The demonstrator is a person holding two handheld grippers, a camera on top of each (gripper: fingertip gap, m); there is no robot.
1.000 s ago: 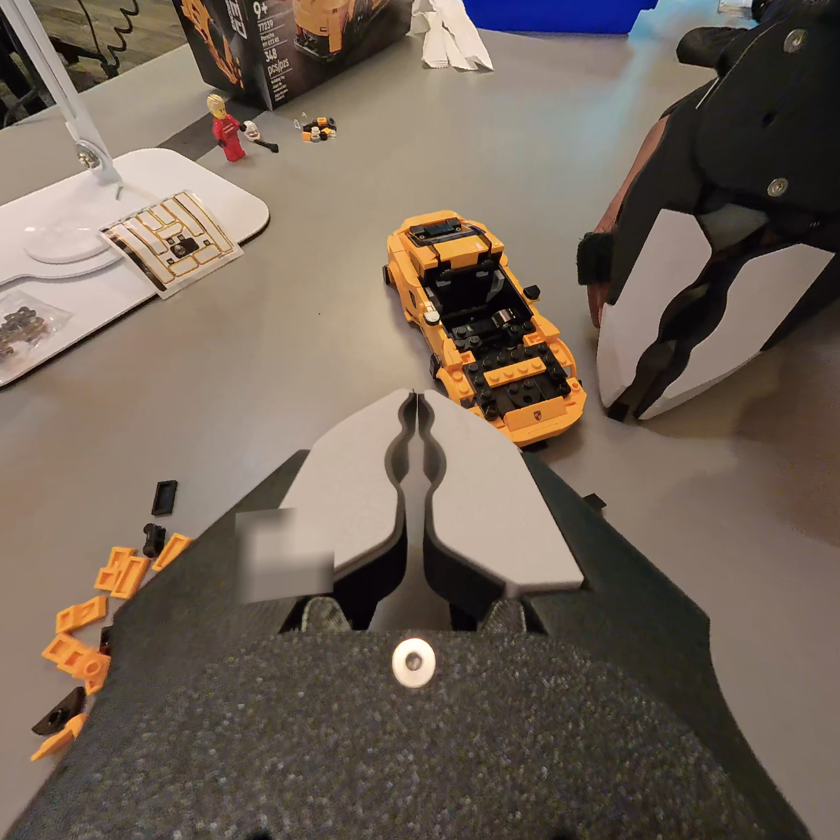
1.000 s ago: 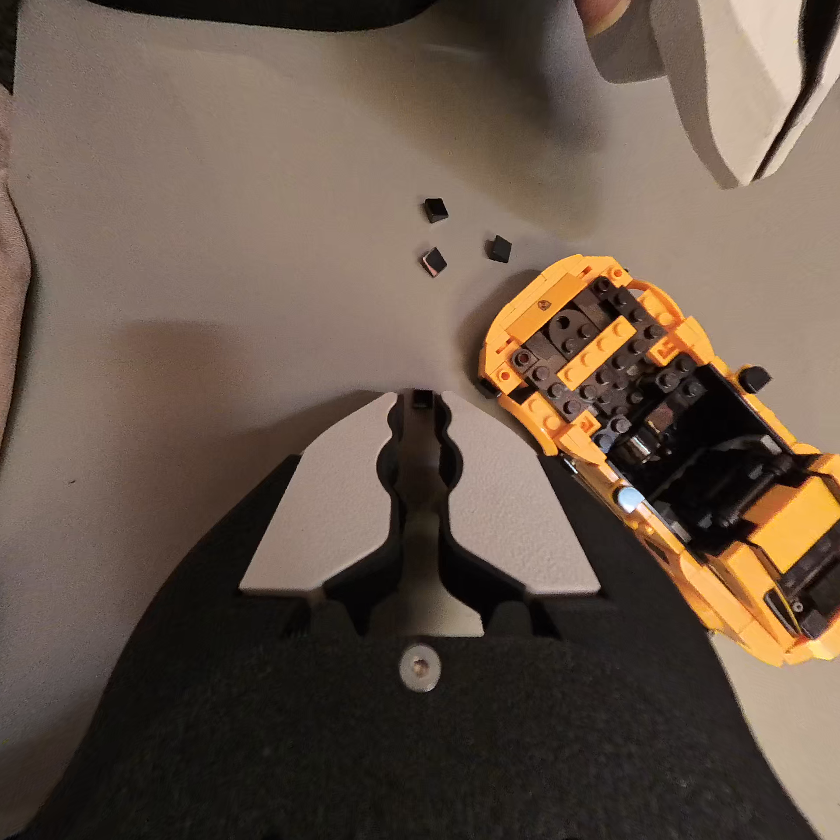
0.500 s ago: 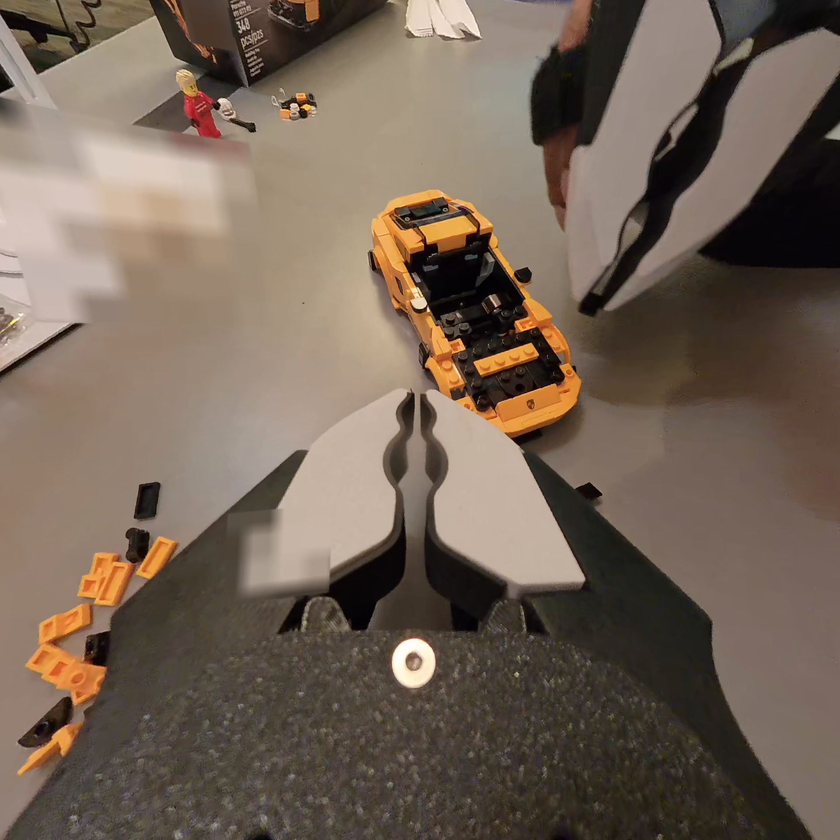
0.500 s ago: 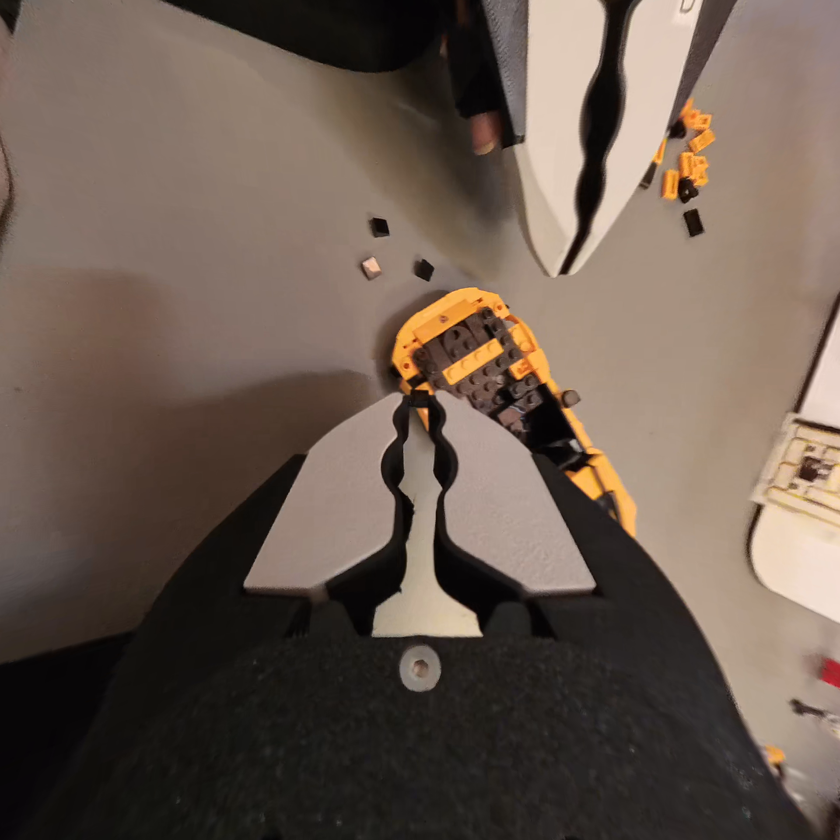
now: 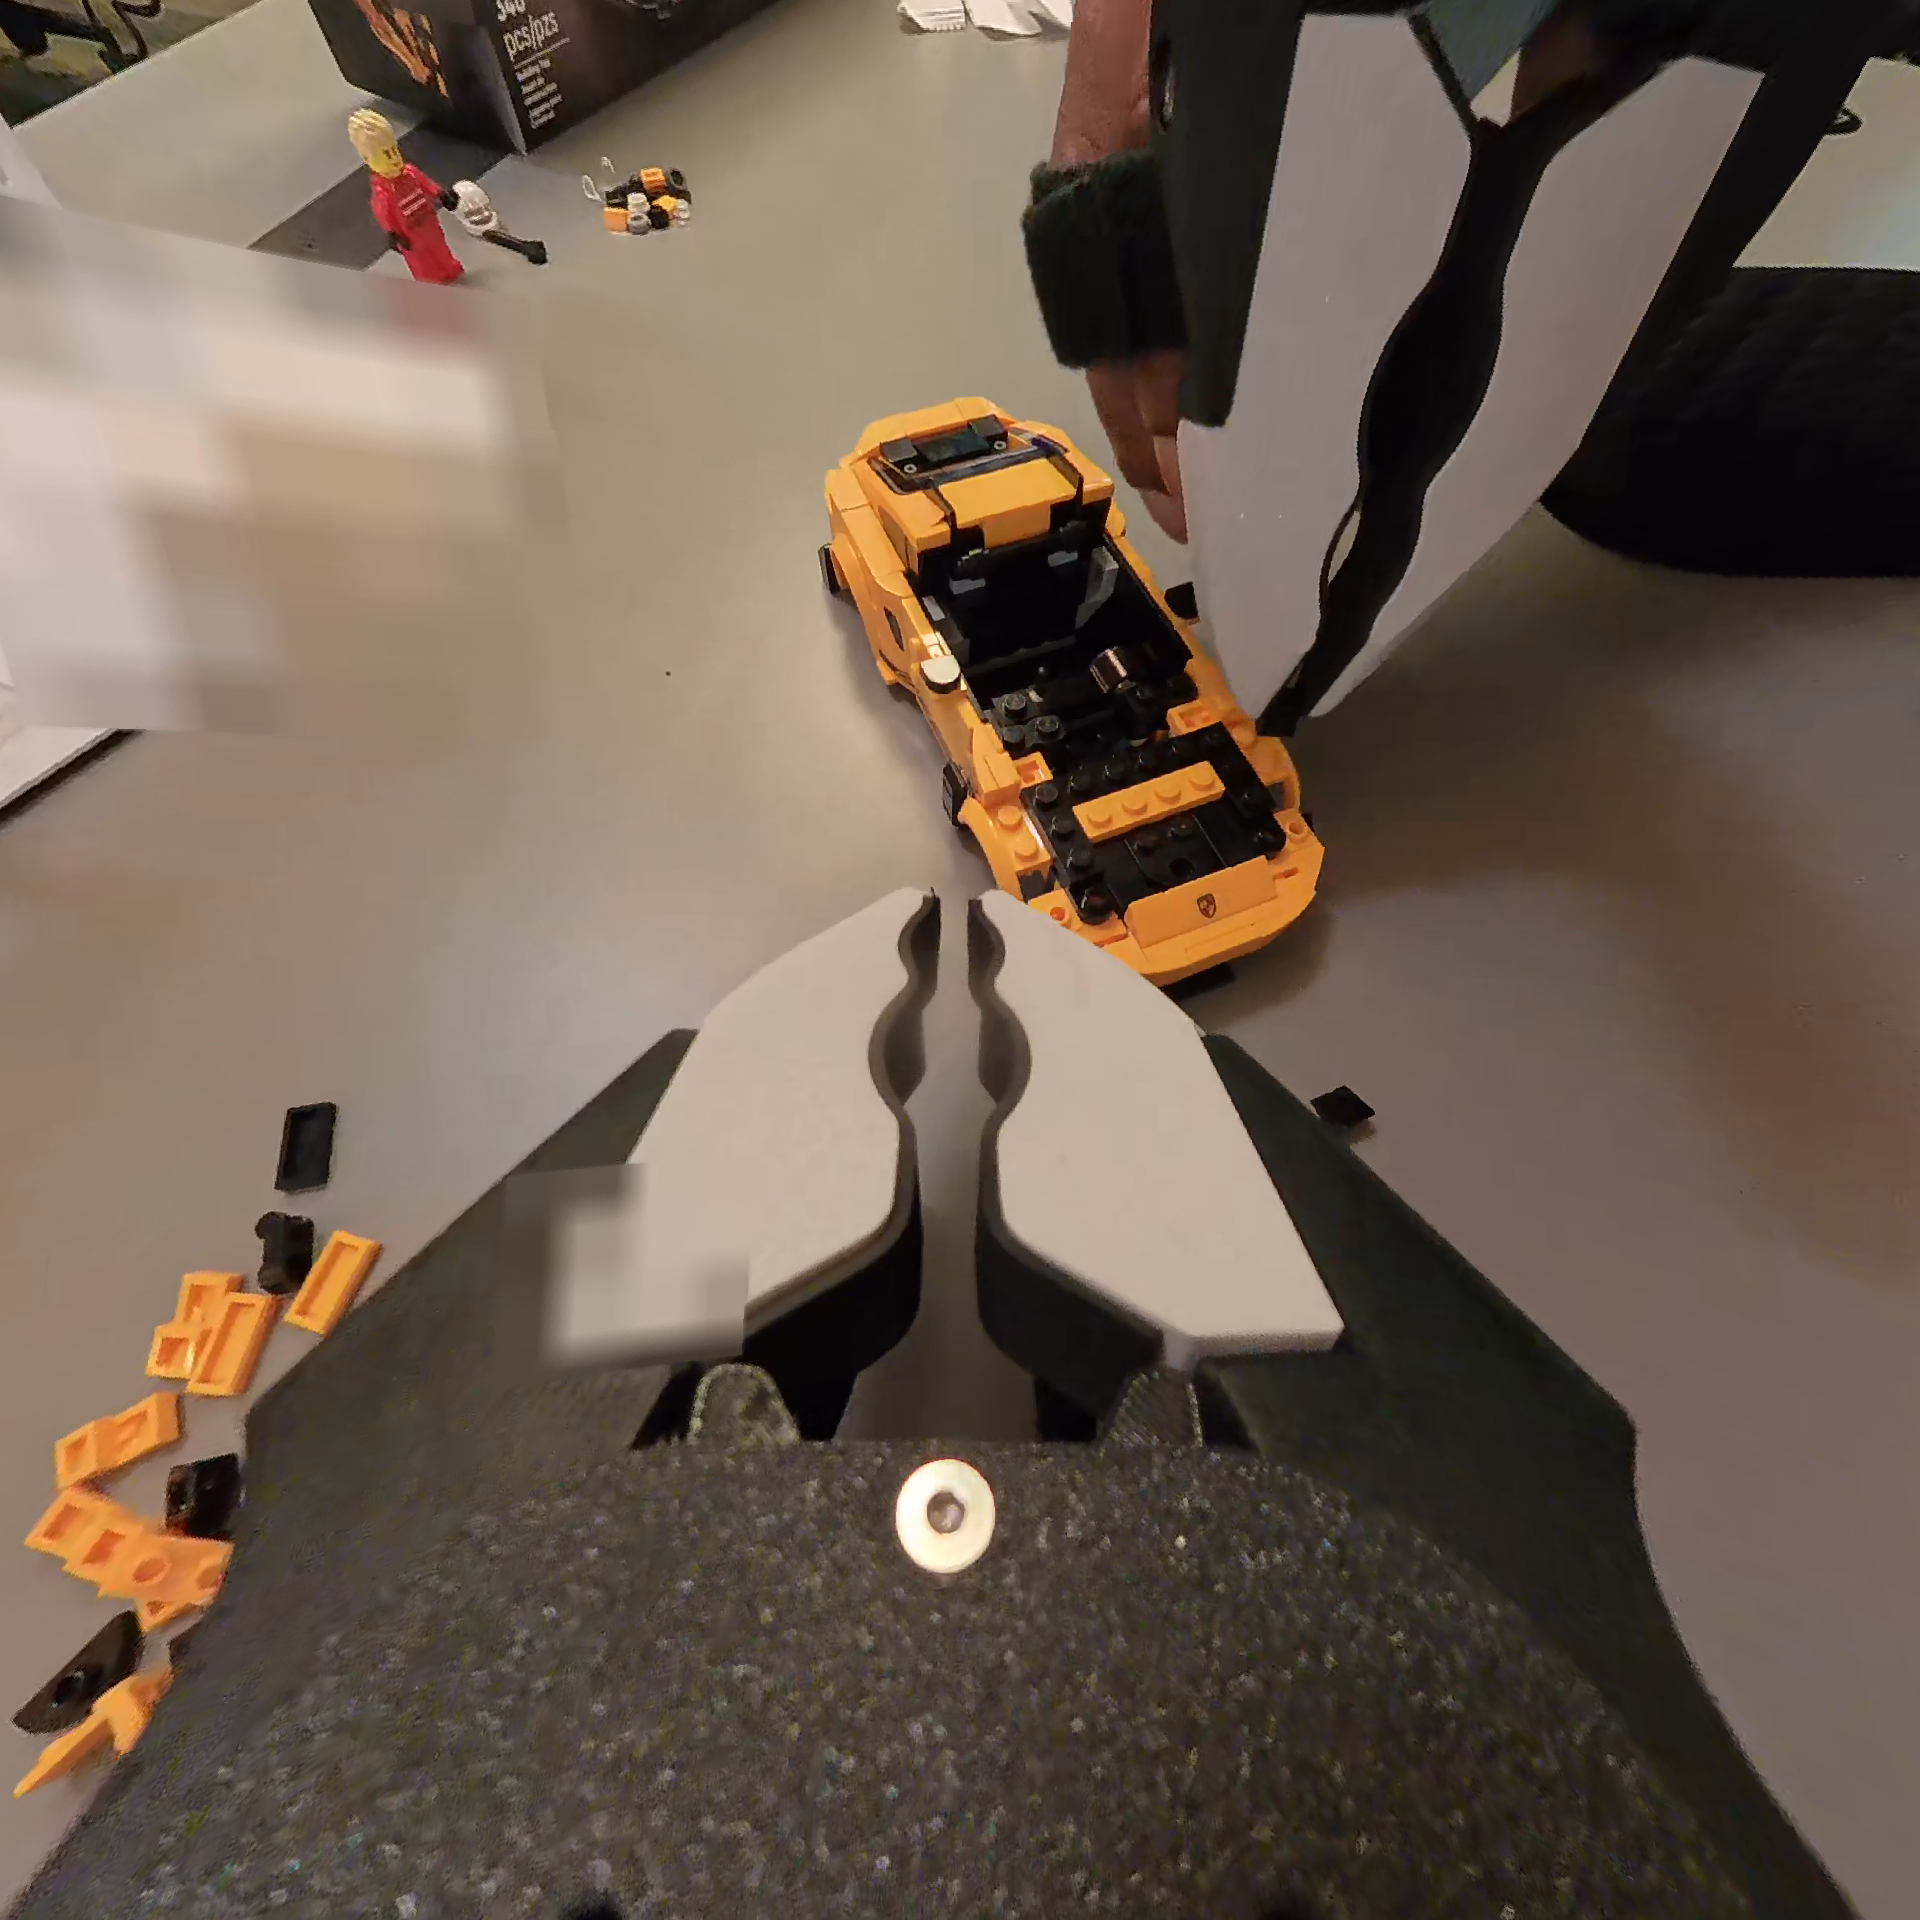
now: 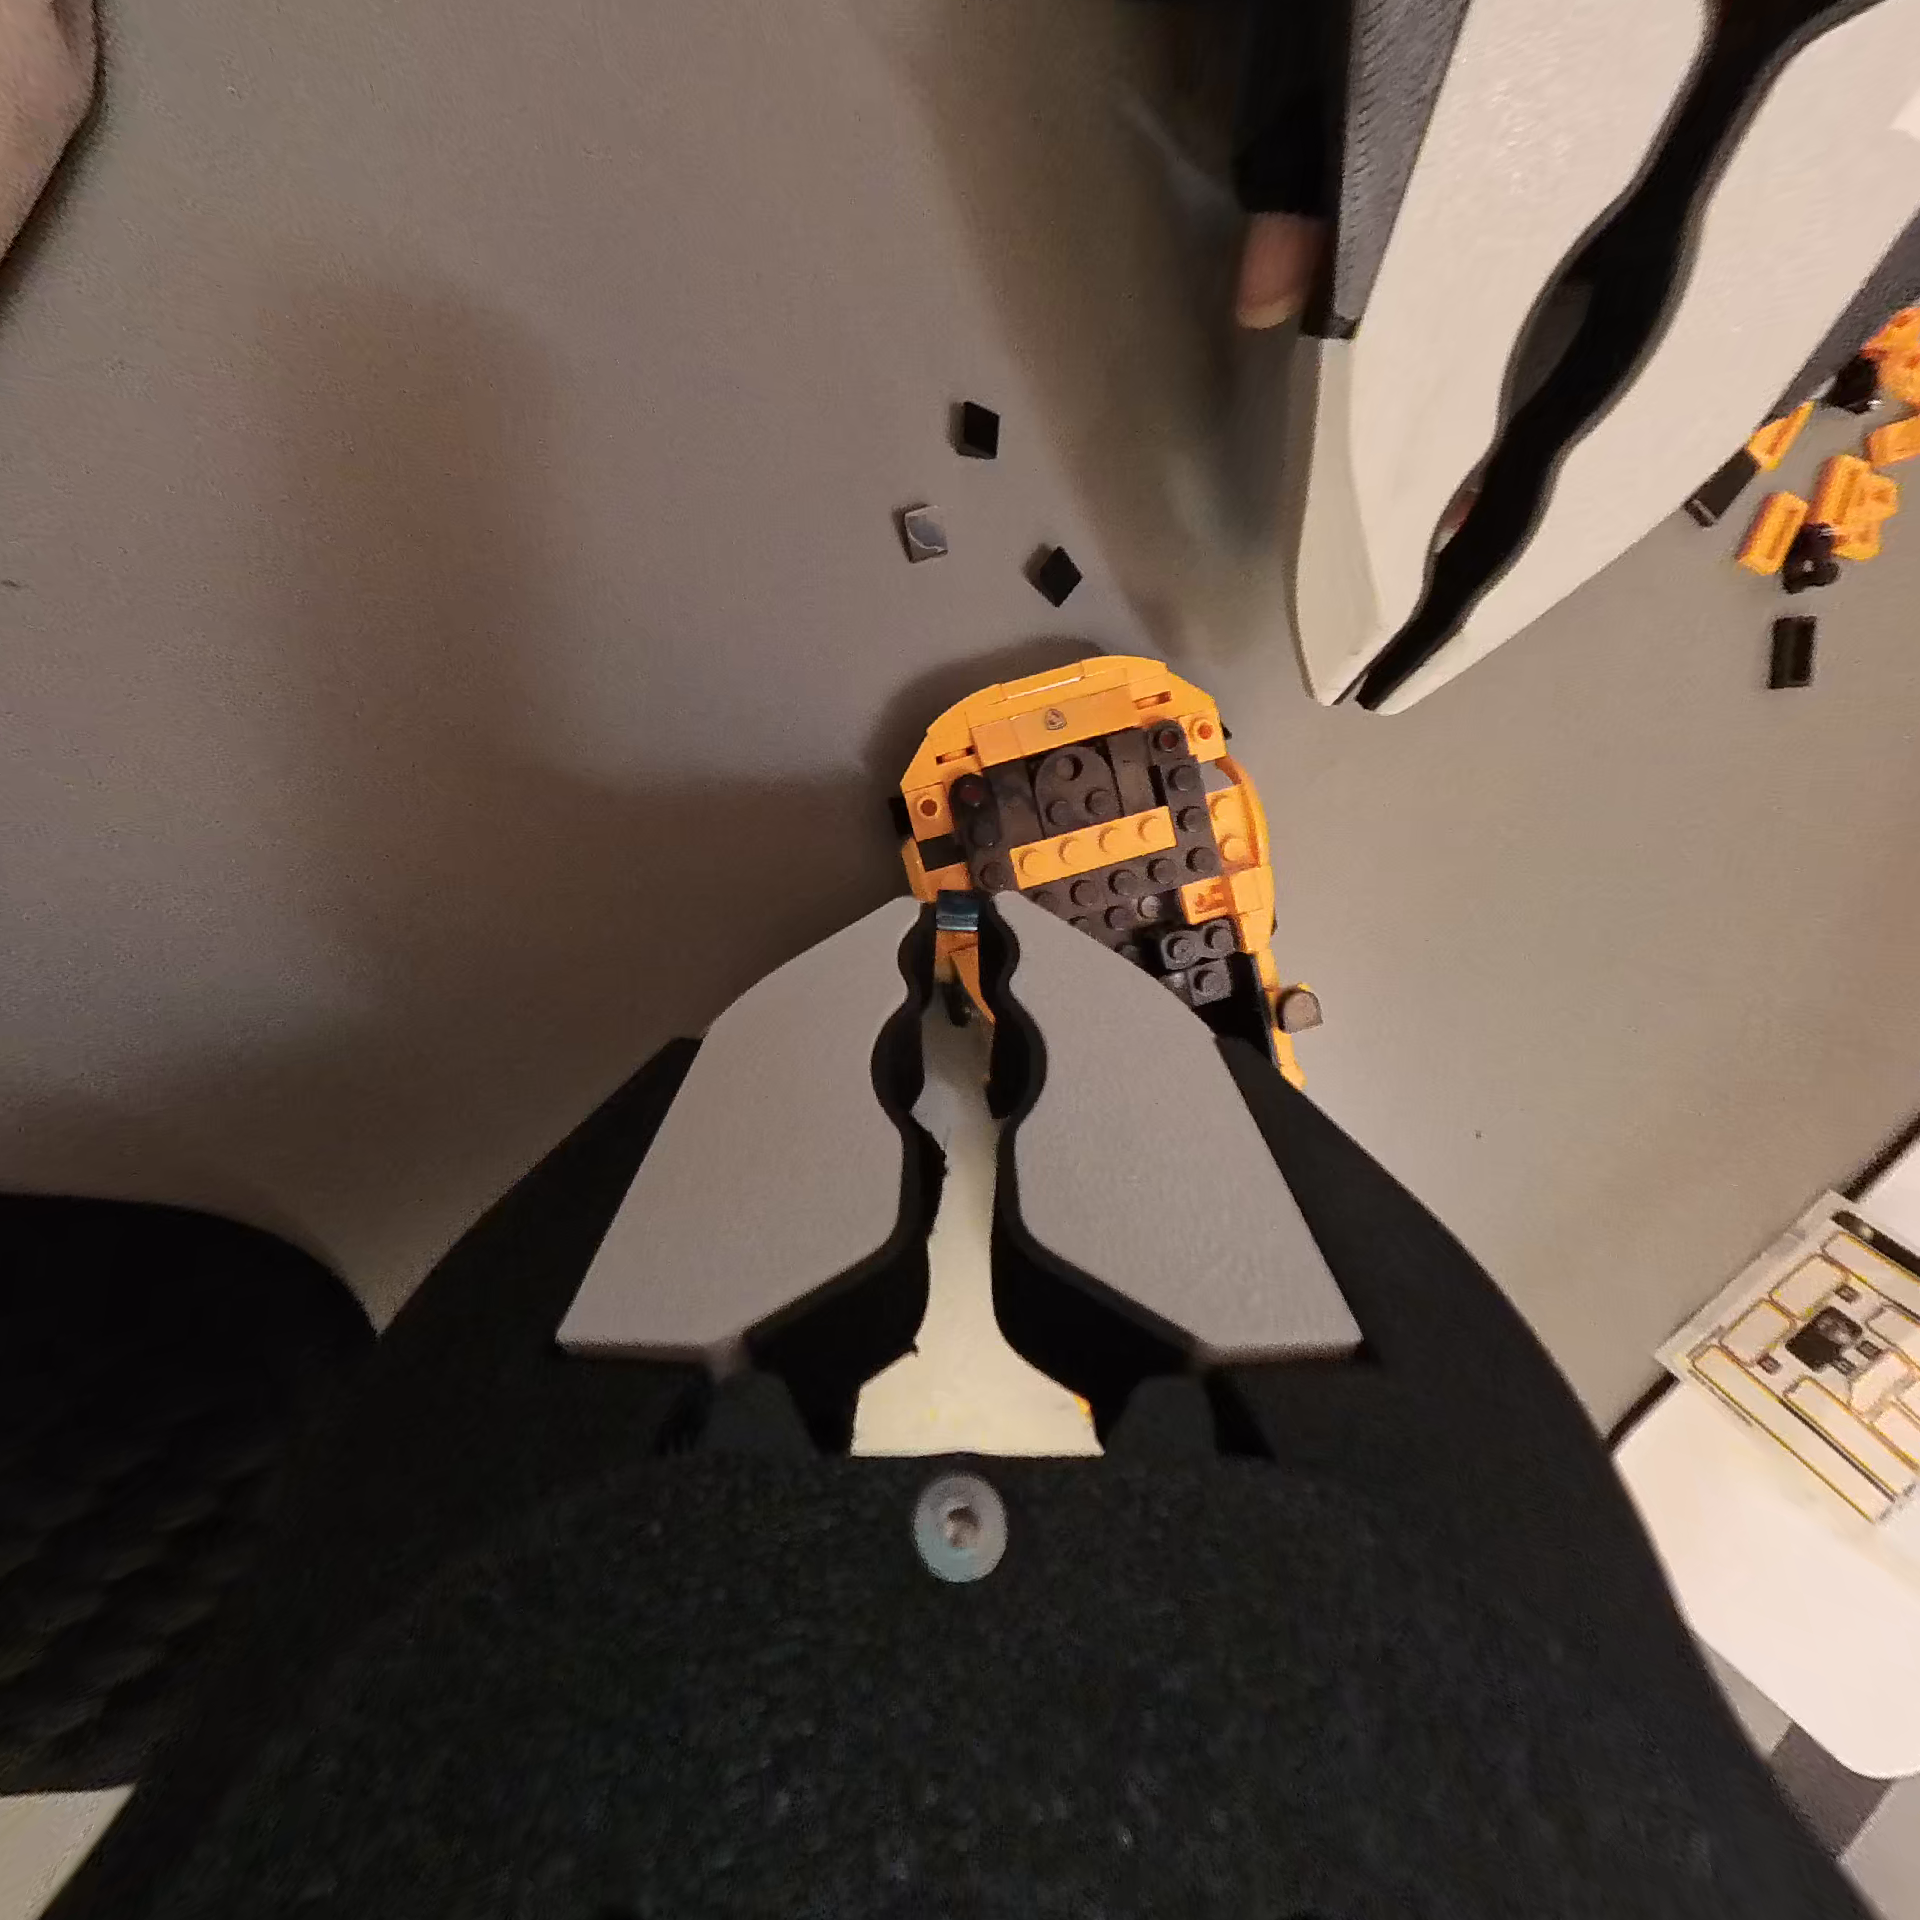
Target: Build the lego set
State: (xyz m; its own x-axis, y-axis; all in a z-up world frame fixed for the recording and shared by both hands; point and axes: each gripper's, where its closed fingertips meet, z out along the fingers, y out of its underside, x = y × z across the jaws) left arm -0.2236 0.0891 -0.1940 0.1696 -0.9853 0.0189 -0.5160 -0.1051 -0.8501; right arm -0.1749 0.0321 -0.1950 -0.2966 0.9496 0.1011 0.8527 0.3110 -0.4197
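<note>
The right gripper (image 6: pixel 958 914) is pinching a tiny dark piece (image 6: pixel 957 912) right at its tips, hanging over the front corner of the orange lego car (image 6: pixel 1091 831). The piece has a bluish sheen on top, but it's too small to tell what shape it really is. The left gripper (image 5: pixel 953 904) is holding nothing, its wavy-edged grey fingers nearly pressed together with just a thin slit between them, pointing at the car's nose.

The car (image 5: pixel 1060 675) sits mid-table with no roof or hood on, so you see studded black plates, an orange strip across the front and a dark open cockpit. From the right wrist view its back half is hidden under the gripper.

Three small black tiles (image 6: pixel 977 428) lie just ahead of the nose. A scatter of flat orange and black pieces (image 5: pixel 177 1403) sits off to the left, partly cut off by the gripper body. Further back there's a red minifigure (image 5: pixel 410 203) standing by the box (image 5: pixel 520 62), which runs out of frame. The table (image 5: pixel 520 779) is smooth matte grey.
</note>
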